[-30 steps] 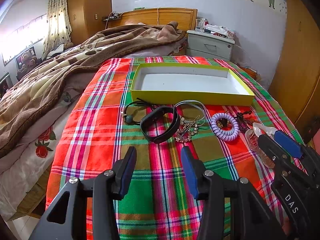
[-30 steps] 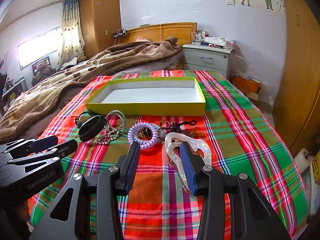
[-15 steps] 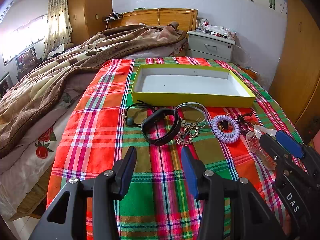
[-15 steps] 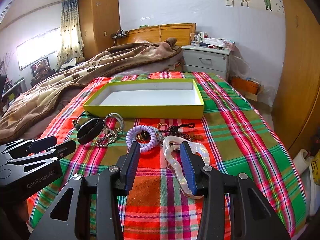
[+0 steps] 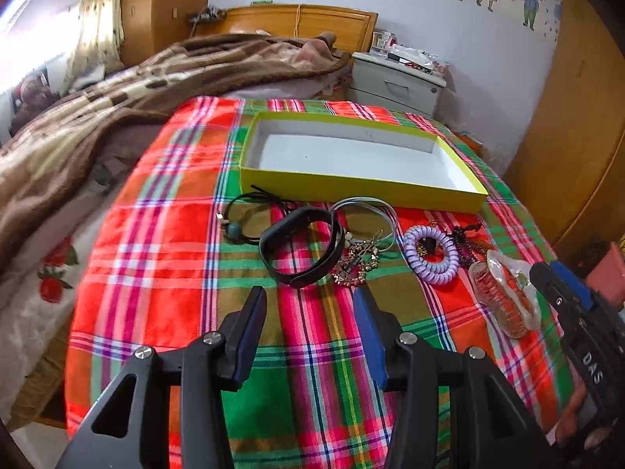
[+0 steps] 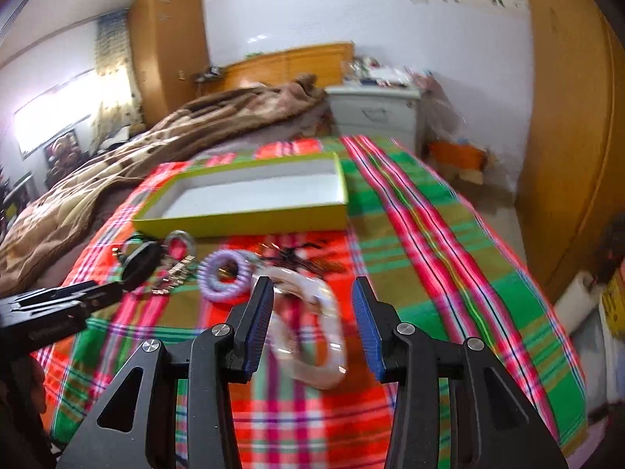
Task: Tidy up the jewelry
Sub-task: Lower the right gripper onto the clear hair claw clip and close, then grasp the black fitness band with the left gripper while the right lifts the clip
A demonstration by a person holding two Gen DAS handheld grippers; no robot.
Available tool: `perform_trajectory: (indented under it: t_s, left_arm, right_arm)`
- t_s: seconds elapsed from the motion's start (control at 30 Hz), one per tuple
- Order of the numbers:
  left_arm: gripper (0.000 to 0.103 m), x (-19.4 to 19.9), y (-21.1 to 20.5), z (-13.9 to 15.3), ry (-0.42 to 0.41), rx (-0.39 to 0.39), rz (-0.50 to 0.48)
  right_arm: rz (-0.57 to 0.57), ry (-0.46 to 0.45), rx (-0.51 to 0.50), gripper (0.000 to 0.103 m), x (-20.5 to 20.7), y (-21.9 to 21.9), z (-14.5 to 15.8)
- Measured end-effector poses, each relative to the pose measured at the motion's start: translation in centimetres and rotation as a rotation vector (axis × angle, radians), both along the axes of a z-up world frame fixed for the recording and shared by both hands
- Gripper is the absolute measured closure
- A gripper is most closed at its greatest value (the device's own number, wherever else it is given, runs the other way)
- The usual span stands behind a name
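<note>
Inspection finds the jewelry laid out in a loose row on the plaid cloth, directly in front of the yellow-green box. The box sits with its open top up and nothing visible inside, so it is judged to be the destination and no piece has yet gone in.

From the left-wrist view the row reads: a black cord bracelet with a teal bead, a black wristband, thin silver bangles, a small gold beaded piece, a lilac coil ring, a dark beaded cluster, and a clear translucent bangle nearest the right gripper.

The right gripper has its jaws opening, with the clear bangle lying on the cloth between and below the 2 blue pads. The pads do not press on it. This view is motion-blurred, so whether a pad brushes the bangle's edge is uncertain. Straddling the bangle suggests it is the 1st item chosen, being the closest.

The left gripper hangs over bare cloth short of the wristband, jaws apart and holding nothing, probably kept back to leave the right side room to work.
</note>
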State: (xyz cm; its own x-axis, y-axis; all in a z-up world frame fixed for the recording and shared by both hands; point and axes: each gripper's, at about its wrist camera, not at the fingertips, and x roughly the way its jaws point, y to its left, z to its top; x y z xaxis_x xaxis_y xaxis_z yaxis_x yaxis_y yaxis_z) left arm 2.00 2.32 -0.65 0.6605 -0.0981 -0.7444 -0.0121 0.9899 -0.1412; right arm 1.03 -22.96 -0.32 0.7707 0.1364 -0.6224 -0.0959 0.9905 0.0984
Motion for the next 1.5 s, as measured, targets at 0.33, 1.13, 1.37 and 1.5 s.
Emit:
perform_trajectory:
  t_s: [0.33, 1.13, 1.37, 1.5]
  left_arm:
    - [0.055, 1.2, 1.6, -0.6, 0.037, -0.041, 0.014]
    - [0.055, 4.8, 2.7, -0.5, 0.065, 0.008, 0.016]
    - [0.055, 5.8, 1.5, -1.2, 0.099, 0.035, -0.047]
    - [0.064, 6.0, 1.1, -1.6, 0.113, 0.034, -0.054]
  right_arm:
    - [0.030, 0.125, 0.042, 0.058, 2.1, -1.1, -2.0]
    - [0.040, 0.029, 0.084, 0.091, 1.6, -2.2, 0.8]
    - [0.016, 0.028, 0.101, 0.091, 1.8, -2.8, 0.7]
    - [0.010, 0.031, 0.108, 0.091, 1.8, -2.9, 0.5]
